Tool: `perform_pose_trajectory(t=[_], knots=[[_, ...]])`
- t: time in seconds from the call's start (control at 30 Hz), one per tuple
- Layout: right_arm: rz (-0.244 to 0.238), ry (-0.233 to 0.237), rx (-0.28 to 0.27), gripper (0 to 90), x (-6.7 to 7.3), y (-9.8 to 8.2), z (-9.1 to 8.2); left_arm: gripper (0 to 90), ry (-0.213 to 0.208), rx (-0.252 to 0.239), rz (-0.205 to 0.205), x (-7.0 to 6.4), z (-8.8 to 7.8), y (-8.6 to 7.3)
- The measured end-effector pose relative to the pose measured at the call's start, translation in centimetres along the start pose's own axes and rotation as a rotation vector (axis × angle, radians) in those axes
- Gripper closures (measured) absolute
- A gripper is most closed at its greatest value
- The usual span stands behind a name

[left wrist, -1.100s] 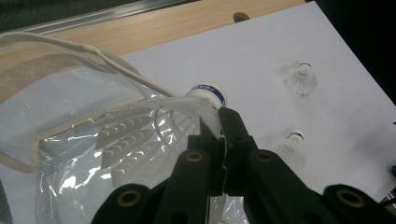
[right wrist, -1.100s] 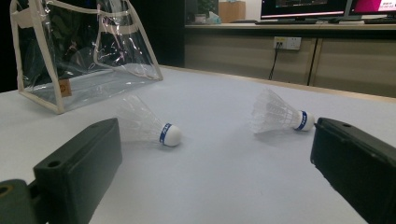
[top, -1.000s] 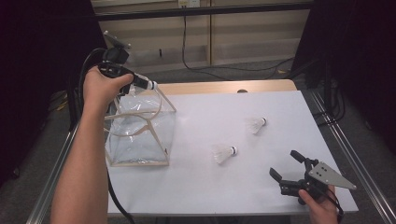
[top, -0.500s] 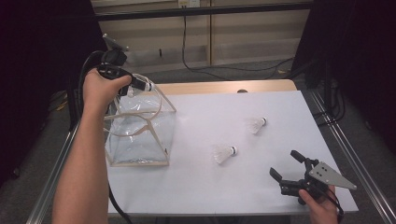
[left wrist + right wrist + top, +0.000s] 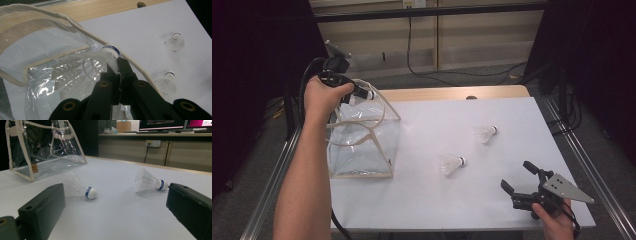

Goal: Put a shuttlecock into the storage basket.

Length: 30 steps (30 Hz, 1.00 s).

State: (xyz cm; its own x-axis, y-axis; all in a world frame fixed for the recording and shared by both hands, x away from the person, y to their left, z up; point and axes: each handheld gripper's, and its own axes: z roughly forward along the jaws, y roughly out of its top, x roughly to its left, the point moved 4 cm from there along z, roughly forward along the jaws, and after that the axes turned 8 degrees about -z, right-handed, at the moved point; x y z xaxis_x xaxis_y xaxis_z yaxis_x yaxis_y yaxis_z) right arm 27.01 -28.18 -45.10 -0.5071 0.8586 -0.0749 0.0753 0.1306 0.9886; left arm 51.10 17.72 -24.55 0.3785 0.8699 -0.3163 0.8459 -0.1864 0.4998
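Over clear plastic bag [image 5: 362,145], left gripper [image 5: 117,66] pinches feathered shuttlecock [image 5: 100,62].

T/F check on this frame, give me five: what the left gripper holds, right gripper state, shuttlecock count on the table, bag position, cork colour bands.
1. The left gripper is shut on a shuttlecock at the mouth of the clear bag. True.
2. The right gripper holds a shuttlecock. False: it is open and holds nothing, near the table's front right corner.
3. Three shuttlecocks lie loose on the table. False: two do, the near shuttlecock and the far shuttlecock.
4. The bag stands on the left part of the table. True.
5. The loose shuttlecocks have red bands at the cork. False: the bands are blue.
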Motion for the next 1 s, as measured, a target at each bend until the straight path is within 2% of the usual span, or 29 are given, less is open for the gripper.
perform_pose_trajectory(t=[0.37, 0.47, 1.0], knots=[[-0.001, 0.002, 0.0, 1.8, 0.0, 0.0, 0.0, 89.8, 0.023, -0.003, -0.022, 0.9, 0.3, -0.2], [-0.002, -0.002, 0.001, 1.8, 0.0, 0.0, 0.0, 89.8, 0.014, -0.003, -0.03, 1.2, 0.4, -0.2], [0.005, 0.001, -0.001, 1.8, 0.0, 0.0, 0.0, 89.6, 0.03, 0.007, -0.049, 2.1, 1.8, -0.4]])
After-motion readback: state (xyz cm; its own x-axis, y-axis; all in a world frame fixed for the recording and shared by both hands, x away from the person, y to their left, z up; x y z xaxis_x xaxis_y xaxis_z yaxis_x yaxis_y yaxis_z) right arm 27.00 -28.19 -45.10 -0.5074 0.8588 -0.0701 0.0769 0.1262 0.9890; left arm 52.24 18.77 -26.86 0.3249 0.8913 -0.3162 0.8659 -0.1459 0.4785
